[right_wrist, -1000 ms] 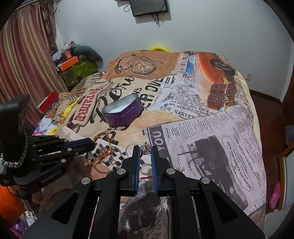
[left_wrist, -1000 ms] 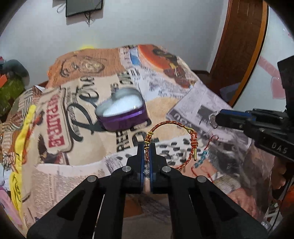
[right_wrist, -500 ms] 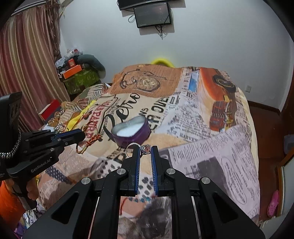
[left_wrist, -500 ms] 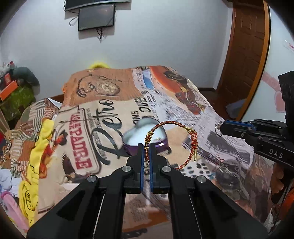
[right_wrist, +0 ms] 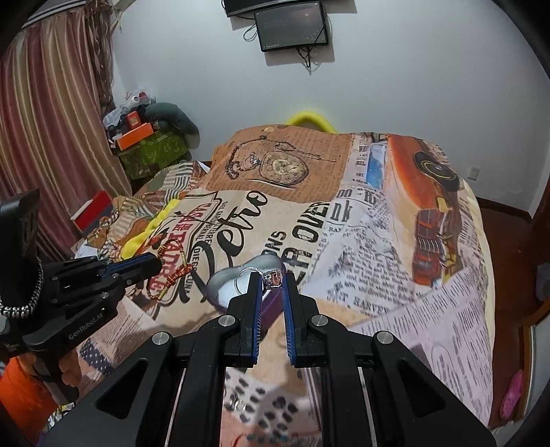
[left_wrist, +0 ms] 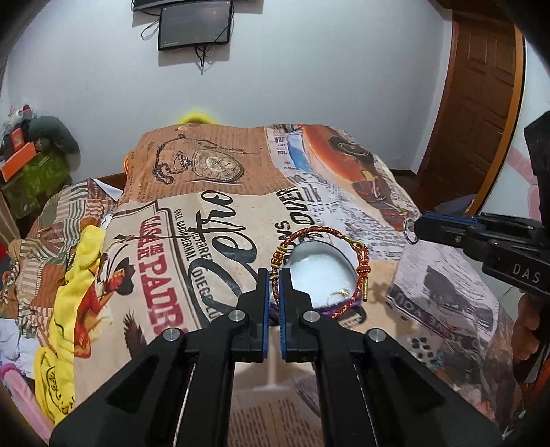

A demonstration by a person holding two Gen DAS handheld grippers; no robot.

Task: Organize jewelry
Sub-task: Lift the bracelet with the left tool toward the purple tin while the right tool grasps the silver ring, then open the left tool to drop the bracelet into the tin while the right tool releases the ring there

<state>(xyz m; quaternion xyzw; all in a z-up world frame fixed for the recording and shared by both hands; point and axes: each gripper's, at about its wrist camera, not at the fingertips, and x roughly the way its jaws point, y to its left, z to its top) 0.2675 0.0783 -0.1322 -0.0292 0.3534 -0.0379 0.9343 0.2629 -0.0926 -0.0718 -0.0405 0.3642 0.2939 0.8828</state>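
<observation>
My left gripper [left_wrist: 274, 275] is shut on a red and gold braided bracelet [left_wrist: 361, 264], whose loop hangs over the purple heart-shaped box [left_wrist: 319, 278] with its white lining. The same bracelet [right_wrist: 172, 271] shows in the right wrist view, dangling from the left gripper [right_wrist: 156, 264]. My right gripper [right_wrist: 271, 276] is shut on a silver ring [right_wrist: 273, 277] with a stone, held just above the near edge of the heart-shaped box [right_wrist: 227, 285]. In the left wrist view the right gripper [left_wrist: 417, 228] comes in from the right with the ring [left_wrist: 409, 231] at its tip.
A bedspread [left_wrist: 213, 220] printed with newspaper and retro signs covers the bed. Yellow cloth [left_wrist: 72, 282] lies at the left edge. Boxes and soft things [right_wrist: 147, 137] are stacked by the curtain [right_wrist: 51, 137]. A wooden door [left_wrist: 481, 103] stands at the right, and a screen [right_wrist: 292, 29] hangs on the wall.
Both grippers have risen and moved forward over the bed, each still holding its piece. The heart-shaped box now lies right under the bracelet and the ring.
</observation>
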